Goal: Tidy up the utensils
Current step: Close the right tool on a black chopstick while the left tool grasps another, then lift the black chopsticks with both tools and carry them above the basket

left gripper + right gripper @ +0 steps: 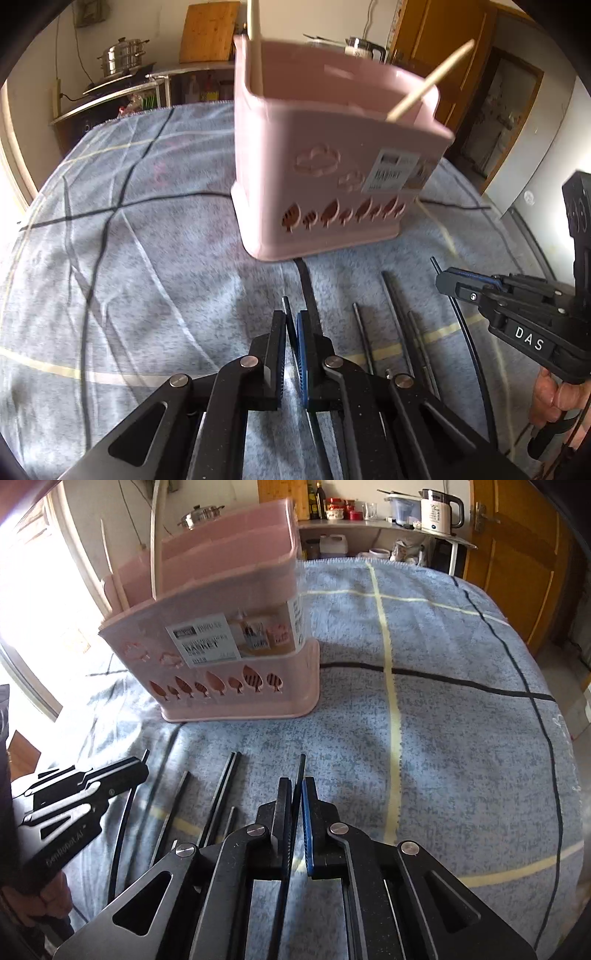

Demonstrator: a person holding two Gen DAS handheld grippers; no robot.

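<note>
Chopsticks: black ones point(218, 797) lie loose on the blue cloth point(443, 738), just in front of the pink basket point(236, 653). My left gripper point(291, 332) is clamped on one black stick; right gripper point(295, 797) likewise pinches one. Left view alone shows two pale sticks point(428, 83) standing in the basket; right view alone shows the kettle point(439, 511).
</note>
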